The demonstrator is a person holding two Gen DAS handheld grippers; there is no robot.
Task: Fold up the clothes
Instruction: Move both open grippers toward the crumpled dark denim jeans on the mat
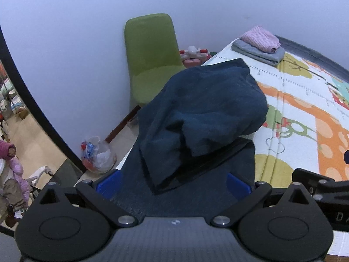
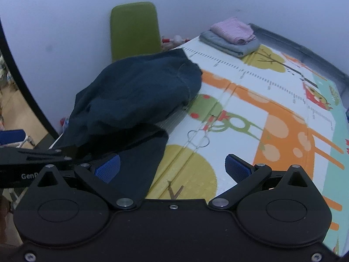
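Note:
A dark navy garment [image 1: 207, 104] lies bunched in a loose heap at the left end of a table covered by a colourful cartoon mat [image 1: 305, 120]. Part of it hangs over the table's left edge. My left gripper [image 1: 173, 184] is open, its blue pads spread wide over the near flap of the cloth. In the right wrist view the same garment [image 2: 139, 91] sits to the left. My right gripper [image 2: 172, 168] is open too, its left pad [image 2: 108, 168] over the cloth's near corner and its right pad over the bare mat [image 2: 261, 109].
A folded pink piece on a folded grey one [image 1: 259, 43] is stacked at the table's far end. A green chair [image 1: 150, 56] stands by the wall, with a toy [image 1: 193, 55] beside it. A plastic bag [image 1: 97, 156] sits on the floor. A person in pink [image 1: 13, 170] is at far left.

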